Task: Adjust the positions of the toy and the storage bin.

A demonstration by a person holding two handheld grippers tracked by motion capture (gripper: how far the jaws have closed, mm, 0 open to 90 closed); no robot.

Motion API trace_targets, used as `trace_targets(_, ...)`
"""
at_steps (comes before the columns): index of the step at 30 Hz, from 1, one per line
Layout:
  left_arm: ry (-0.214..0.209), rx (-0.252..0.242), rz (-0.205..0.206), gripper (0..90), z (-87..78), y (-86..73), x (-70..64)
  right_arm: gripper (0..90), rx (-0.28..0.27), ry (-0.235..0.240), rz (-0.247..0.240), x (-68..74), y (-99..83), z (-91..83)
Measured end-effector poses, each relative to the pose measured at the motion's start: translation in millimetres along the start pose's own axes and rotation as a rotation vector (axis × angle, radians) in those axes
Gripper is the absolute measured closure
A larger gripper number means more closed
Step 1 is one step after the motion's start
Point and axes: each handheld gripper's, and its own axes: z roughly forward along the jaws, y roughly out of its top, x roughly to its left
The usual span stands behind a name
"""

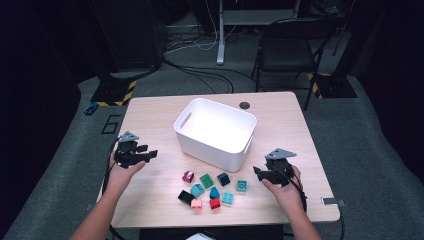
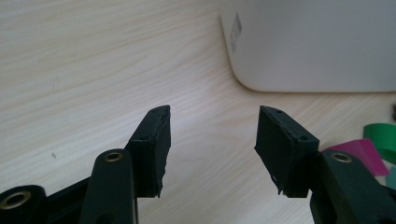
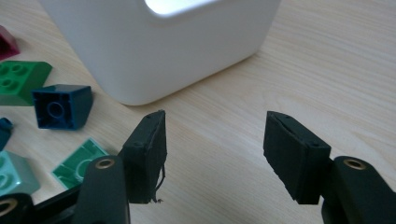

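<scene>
Toy blocks (image 1: 212, 190) lie in a loose cluster on the tabletop (image 1: 150, 200), just in front of the white bin (image 1: 216, 131), between the person's two hands. About ten can be counted in the high view: magenta, green, dark blue, teal, black, pink, red and others. The bin's lit interior looks empty, so by my judgement the sorting has not started and every block remains to be moved in. The left tool (image 1: 145, 154) hovers over bare wood left of the bin, jaws spread wide with nothing between them. The right tool (image 1: 259, 172) sits right of the cluster, jaws likewise wide apart and empty; in the right gripper view a dark blue block (image 3: 62, 106) and a green block (image 3: 18, 81) lie off to its left.
</scene>
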Motion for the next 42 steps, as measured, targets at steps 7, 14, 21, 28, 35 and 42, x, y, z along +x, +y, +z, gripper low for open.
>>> trace_targets(7,-0.03,-0.017,0.021,44.6,1.1,29.8,-6.8,38.6,-0.02,0.018,-0.016,8.8,6.3,-2.2)
trace_targets(14,-0.048,-0.014,0.054,44.7,3.4,57.3,-14.1,38.1,-0.021,0.035,-0.026,15.4,9.2,0.0)
trace_targets(21,-0.055,-0.019,0.059,43.7,7.0,81.2,-18.6,38.0,-0.025,0.05,-0.036,21.1,11.4,1.9)
trace_targets(28,-0.063,-0.022,0.07,42.6,15.3,102.0,-24.8,37.7,-0.028,0.058,-0.044,25.3,13.4,3.9)
trace_targets(35,-0.068,0.0,0.068,42.3,31.8,112.0,-29.3,37.2,-0.031,0.071,-0.045,27.6,13.4,5.7)
trace_targets(42,-0.074,0.049,0.064,42.5,48.4,109.9,-28.9,36.7,-0.039,0.08,-0.057,33.3,16.1,7.7)
